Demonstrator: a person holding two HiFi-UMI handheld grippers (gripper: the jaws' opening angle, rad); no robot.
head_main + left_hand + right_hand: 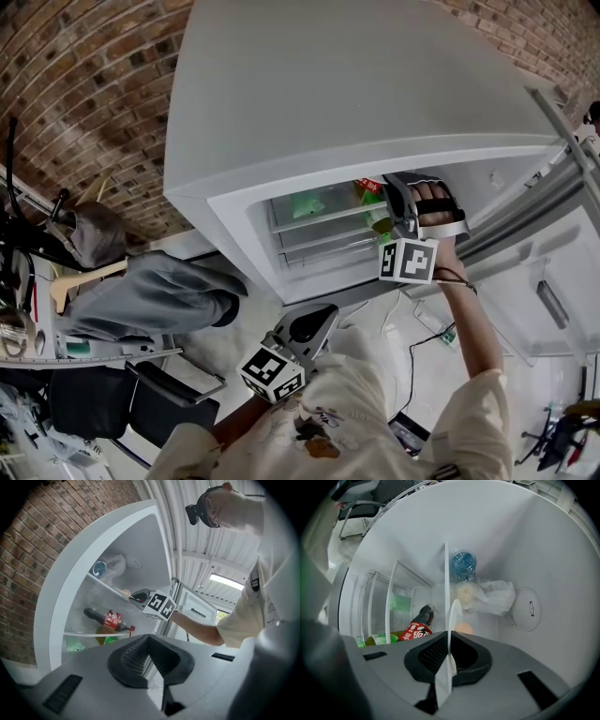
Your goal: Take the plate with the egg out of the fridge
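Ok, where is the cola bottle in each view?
Head view: cola bottle, a red sliver just left of the right gripper.
Left gripper view: left of centre, lying on a shelf.
Right gripper view: lower left.
Shared landmark: the right gripper.

Egg (463, 628) on plate (453, 620) in fridge (328, 94)

This looks like a workshop or converted industrial room, not a home kitchen. In the head view a bare brick wall (84, 84) runs from 9 to 12 o'clock behind the white fridge (356, 84). A black office chair (122, 403) stands at 8 o'clock, and a loose black cable (410, 356) trails over the floor at 5 o'clock. The left gripper view shows a corrugated metal ceiling (197, 564) with a strip light (227, 580) at 3 o'clock.
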